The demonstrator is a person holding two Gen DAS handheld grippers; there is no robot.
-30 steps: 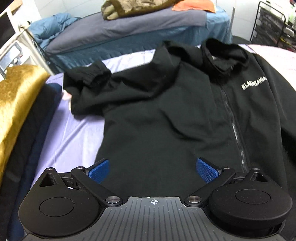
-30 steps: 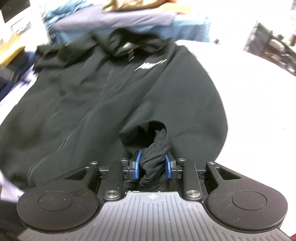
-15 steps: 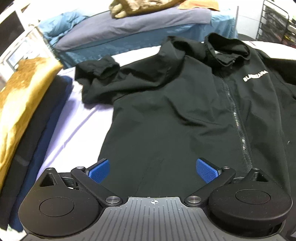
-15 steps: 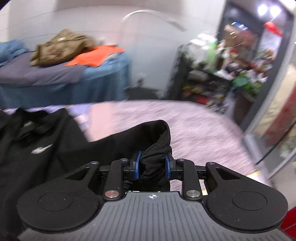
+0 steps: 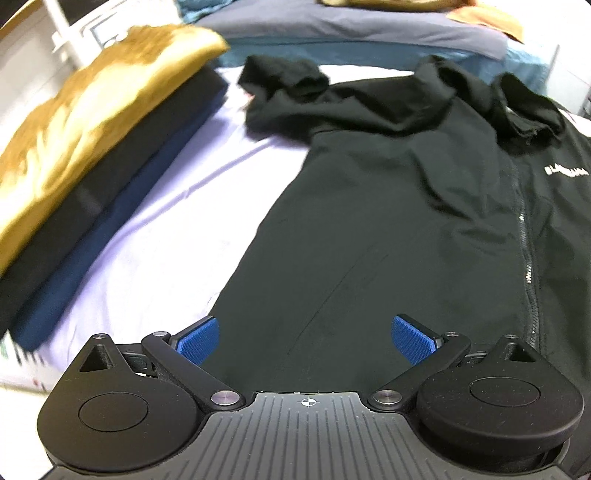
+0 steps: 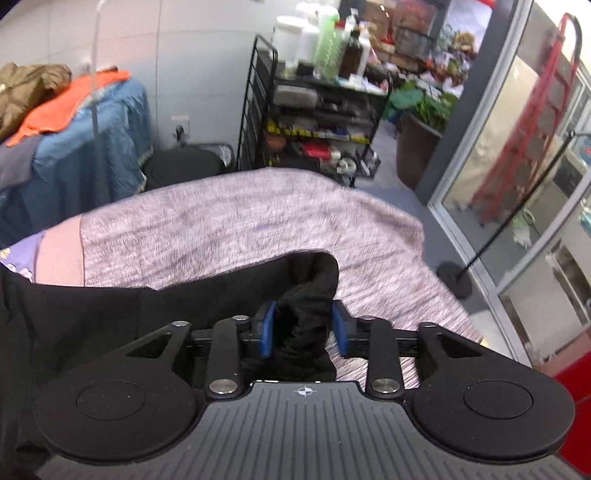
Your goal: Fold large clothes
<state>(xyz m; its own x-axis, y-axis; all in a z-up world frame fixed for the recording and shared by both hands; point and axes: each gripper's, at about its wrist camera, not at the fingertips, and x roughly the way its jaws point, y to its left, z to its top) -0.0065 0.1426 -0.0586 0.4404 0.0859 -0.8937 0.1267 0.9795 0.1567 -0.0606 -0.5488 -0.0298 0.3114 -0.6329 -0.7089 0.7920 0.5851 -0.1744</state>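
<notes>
A black zip-up jacket [image 5: 388, 206] with white chest lettering lies front up on a lavender sheet [image 5: 155, 229]. Its left sleeve [image 5: 284, 79] is bunched at the far side. My left gripper [image 5: 306, 338] is open and empty, hovering just above the jacket's lower left hem. My right gripper [image 6: 303, 326] is shut on the bunched cuff of the jacket's right sleeve [image 6: 310, 295], held out to the right above a pink-grey knit blanket [image 6: 240, 229]. The sleeve trails off to the left.
A stack of folded clothes, gold on top [image 5: 85, 122] over black and navy, lies to the left. A blue-covered bed [image 5: 369, 33] with clothes stands behind. A black wire shelf rack [image 6: 317, 107] and a glass door [image 6: 517, 184] are to the right.
My right gripper has swung the sleeve cuff from over the jacket body out to the right, away from the jacket. My left gripper has drifted left, staying open.
</notes>
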